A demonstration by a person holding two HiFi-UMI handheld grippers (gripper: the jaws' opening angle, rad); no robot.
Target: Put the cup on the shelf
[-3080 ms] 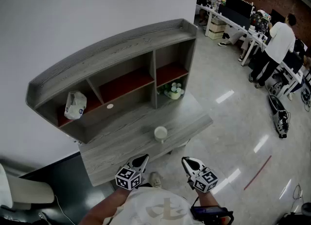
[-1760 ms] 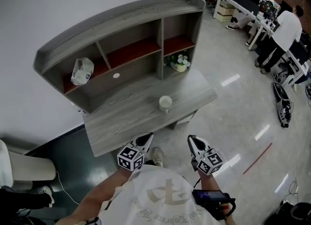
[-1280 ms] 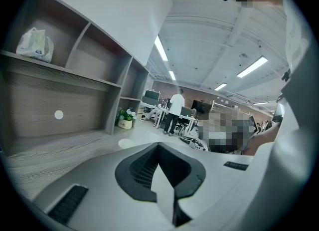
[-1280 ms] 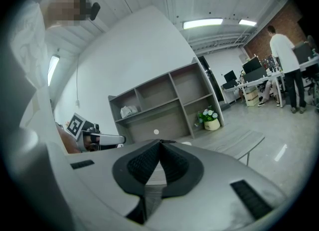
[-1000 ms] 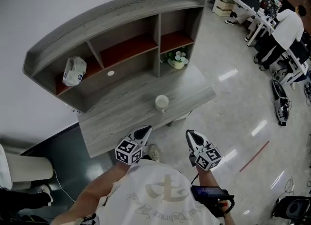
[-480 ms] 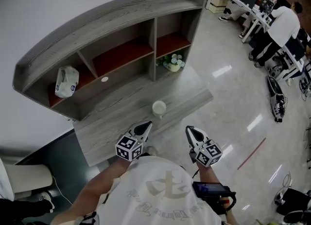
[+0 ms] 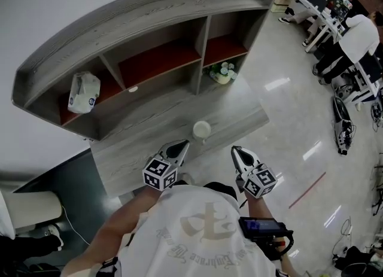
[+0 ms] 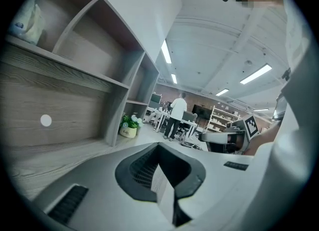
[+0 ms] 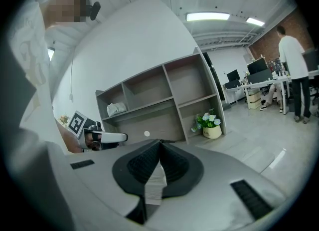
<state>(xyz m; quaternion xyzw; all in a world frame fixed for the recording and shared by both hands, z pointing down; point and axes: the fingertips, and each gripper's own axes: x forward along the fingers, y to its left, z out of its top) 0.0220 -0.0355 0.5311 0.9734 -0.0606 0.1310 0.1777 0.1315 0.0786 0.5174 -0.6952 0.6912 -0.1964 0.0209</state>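
I see matt grey wood grain on the shelf (image 7: 137,12) and desk (image 7: 143,144), a glossy floor (image 7: 287,108), and a smooth cup (image 7: 201,130).

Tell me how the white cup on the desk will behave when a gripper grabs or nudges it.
The cup looks small and hard, so it is probably light and stiff. Its white surface looks smooth, so jaws may slip on it. It stands upright on the desk, mouth up, so it should not roll, though a push near the rim might tip it.
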